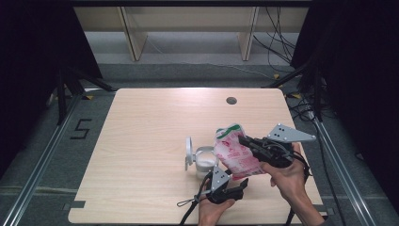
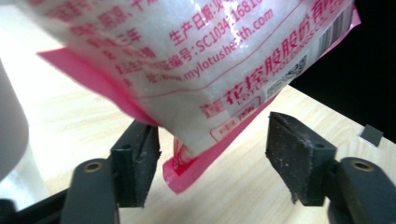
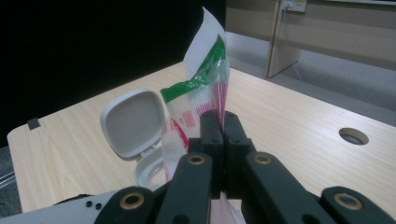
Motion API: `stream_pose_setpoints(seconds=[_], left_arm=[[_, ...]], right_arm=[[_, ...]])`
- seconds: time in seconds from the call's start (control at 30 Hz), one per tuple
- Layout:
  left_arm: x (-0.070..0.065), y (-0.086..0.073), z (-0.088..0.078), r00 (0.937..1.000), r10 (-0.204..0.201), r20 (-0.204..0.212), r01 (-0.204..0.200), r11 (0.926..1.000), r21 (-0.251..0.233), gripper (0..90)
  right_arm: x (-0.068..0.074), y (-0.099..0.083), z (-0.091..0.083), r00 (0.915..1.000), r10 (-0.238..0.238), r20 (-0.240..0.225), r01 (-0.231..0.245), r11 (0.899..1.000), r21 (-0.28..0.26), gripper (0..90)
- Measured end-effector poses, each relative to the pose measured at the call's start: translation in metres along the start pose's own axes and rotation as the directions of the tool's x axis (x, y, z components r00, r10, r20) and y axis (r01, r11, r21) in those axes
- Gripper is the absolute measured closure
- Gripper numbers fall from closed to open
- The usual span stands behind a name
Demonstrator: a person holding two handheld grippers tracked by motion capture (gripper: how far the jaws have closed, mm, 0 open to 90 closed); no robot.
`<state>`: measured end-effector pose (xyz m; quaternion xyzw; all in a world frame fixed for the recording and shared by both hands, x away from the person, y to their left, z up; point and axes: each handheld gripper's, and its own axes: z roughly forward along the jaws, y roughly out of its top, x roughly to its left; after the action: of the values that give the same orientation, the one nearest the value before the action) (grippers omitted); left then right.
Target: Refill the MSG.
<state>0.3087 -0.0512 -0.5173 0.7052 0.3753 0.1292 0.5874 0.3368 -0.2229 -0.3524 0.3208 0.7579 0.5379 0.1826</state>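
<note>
Bag (image 1: 237,155), clamped by the right gripper (image 3: 218,122) above the open jar (image 1: 205,160), hangs between the left gripper's (image 2: 212,158) parted jaws; tilting could spill sugar onto the table (image 1: 141,141).

My light wooden counter (image 1: 141,141) has a round cable hole (image 1: 231,100) at upper right. Beyond it, grey floor (image 1: 188,70) carries wooden furniture legs (image 1: 133,35) at the top, black cables (image 1: 277,37) upper right, darkness on both sides.
</note>
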Motion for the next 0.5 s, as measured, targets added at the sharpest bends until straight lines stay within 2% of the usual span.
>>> stream_pose_setpoints(seconds=[0.07,0.1,0.13,0.2,0.23,0.3,0.33,0.37,0.43,0.47,0.5], left_arm=[[0.000,0.000,-0.003,0.9999,-0.001,-0.011,0.002,0.9999,0.012,33.7],[0.000,0.000,-0.003,0.9999,-0.010,0.000,0.010,0.9999,0.009,32.9],[-0.001,0.000,-0.004,0.9998,-0.019,-0.006,0.019,0.9997,0.017,31.9],[-0.001,-0.001,-0.005,0.9997,-0.019,-0.013,0.020,0.9996,0.021,31.2],[0.000,-0.001,-0.006,0.9998,-0.016,-0.015,0.017,0.9994,0.031,30.9],[0.000,-0.003,-0.005,0.9997,-0.023,-0.010,0.023,0.9994,0.027,31.0],[0.000,-0.003,-0.006,0.9997,-0.021,-0.011,0.022,0.9994,0.027,31.0],[-0.001,-0.003,-0.008,0.9997,-0.014,-0.023,0.014,0.9992,0.036,30.9],[0.002,-0.002,-0.008,0.9998,0.019,-0.002,-0.019,0.9995,0.027,30.7],[0.001,-0.002,-0.010,0.9999,0.006,-0.011,-0.006,0.9995,0.030,30.6],[0.003,-0.002,-0.011,0.9998,0.015,-0.009,-0.015,0.9994,0.030,30.5]], right_arm=[[-0.003,-0.003,0.002,0.9998,-0.004,-0.018,0.004,1.000,-0.016,90.0],[-0.003,-0.005,0.001,0.9999,0.016,-0.005,-0.016,1.000,-0.012,90.0],[-0.004,-0.007,0.000,0.9997,0.023,0.003,-0.023,1.000,-0.006,90.0],[-0.006,-0.012,0.000,0.9994,0.033,0.003,-0.033,0.999,-0.006,90.0],[-0.008,-0.014,0.001,0.9998,0.022,0.000,-0.022,1.000,-0.014,90.0],[-0.009,-0.020,0.000,0.9990,0.043,0.015,-0.043,0.999,-0.016,90.0],[-0.013,-0.022,-0.001,0.9999,0.016,0.005,-0.016,1.000,-0.024,90.0],[-0.013,-0.027,-0.002,0.9985,0.055,0.003,-0.055,0.998,-0.030,90.0],[-0.016,-0.033,-0.005,0.9968,0.080,-0.001,-0.080,0.996,-0.037,90.0],[-0.018,-0.035,-0.007,0.9958,0.091,-0.005,-0.092,0.994,-0.052,90.0],[-0.020,-0.037,-0.010,0.9951,0.098,-0.002,-0.098,0.993,-0.062,90.0]])
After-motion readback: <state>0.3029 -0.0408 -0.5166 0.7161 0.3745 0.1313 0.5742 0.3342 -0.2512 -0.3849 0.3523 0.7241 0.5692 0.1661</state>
